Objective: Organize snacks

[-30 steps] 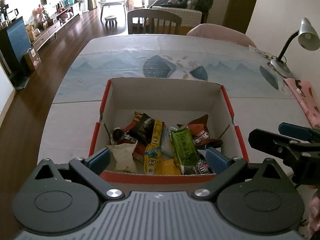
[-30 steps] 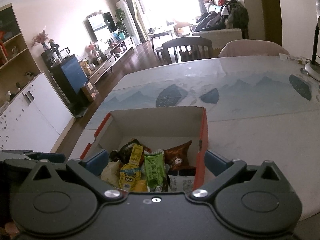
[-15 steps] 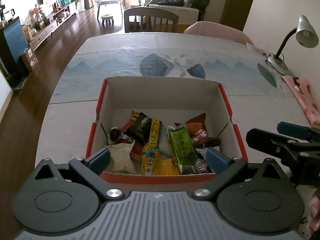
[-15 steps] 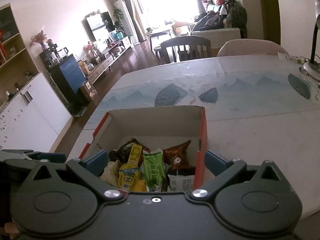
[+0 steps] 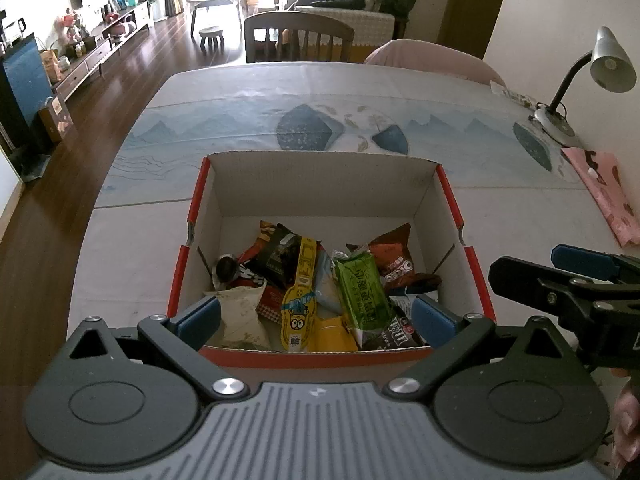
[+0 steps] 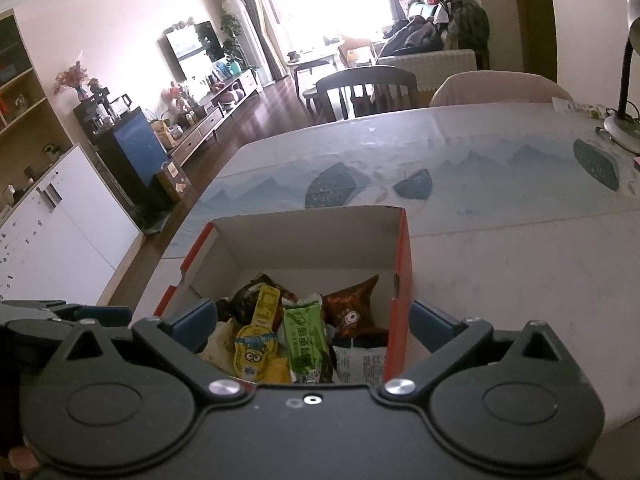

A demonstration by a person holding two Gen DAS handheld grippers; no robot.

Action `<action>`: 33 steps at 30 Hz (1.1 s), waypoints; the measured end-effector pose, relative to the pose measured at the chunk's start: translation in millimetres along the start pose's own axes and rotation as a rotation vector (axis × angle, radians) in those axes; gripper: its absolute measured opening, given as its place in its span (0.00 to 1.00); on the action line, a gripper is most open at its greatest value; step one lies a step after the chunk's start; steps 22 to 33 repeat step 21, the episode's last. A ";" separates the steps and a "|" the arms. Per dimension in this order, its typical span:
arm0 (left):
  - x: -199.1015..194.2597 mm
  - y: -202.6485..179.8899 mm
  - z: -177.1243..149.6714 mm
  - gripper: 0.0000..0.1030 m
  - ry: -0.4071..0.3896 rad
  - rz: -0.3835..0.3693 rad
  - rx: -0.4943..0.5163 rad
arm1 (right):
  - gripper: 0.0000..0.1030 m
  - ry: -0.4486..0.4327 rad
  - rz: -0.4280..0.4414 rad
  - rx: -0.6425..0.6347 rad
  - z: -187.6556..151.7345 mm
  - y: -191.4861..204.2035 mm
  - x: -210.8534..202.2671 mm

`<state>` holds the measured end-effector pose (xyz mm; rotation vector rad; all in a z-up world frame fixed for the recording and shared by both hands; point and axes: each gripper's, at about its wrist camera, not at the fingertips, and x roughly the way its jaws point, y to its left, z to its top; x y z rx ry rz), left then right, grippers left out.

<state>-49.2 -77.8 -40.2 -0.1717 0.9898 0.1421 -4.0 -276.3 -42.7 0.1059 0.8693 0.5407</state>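
A red and white cardboard box (image 5: 320, 168) (image 6: 402, 264) sits on the table, open at the top. Several snack packs lie jumbled in it: a green bar (image 5: 362, 288) (image 6: 306, 336), a yellow cartoon pouch (image 5: 300, 304) (image 6: 256, 340), a brown Oreo bag (image 5: 394, 258) (image 6: 352, 308) and a beige bag (image 5: 242, 314). My left gripper (image 5: 316, 318) hangs open over the box's near edge, holding nothing. My right gripper (image 6: 314, 324) is open too, its fingers either side of the box's right wall. It also shows at the right of the left wrist view (image 5: 560, 280).
A patterned cloth covers the table (image 5: 320, 120). A desk lamp (image 5: 600, 68) stands at the far right, with a pink cloth (image 5: 604, 192) nearer on that side. Chairs (image 5: 298, 38) stand behind the table. Wooden floor lies to the left.
Both views have shifted slightly; the box sits a little lower and farther from the left gripper. Both grippers remain open and the snacks have not moved.
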 end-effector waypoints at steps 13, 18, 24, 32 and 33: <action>1.9 0.8 -0.8 0.99 0.005 -0.003 -0.002 | 1.00 0.001 -0.001 0.002 0.2 -0.3 0.4; 4.7 2.5 -1.7 0.99 0.011 -0.008 -0.001 | 1.00 0.004 -0.009 0.014 -2.0 -0.1 1.7; 5.0 2.0 -1.6 0.99 0.012 -0.008 -0.002 | 1.00 0.006 -0.012 0.016 -2.7 1.7 3.1; 5.0 2.0 -1.6 0.99 0.012 -0.008 -0.002 | 1.00 0.006 -0.012 0.016 -2.7 1.7 3.1; 5.0 2.0 -1.6 0.99 0.012 -0.008 -0.002 | 1.00 0.006 -0.012 0.016 -2.7 1.7 3.1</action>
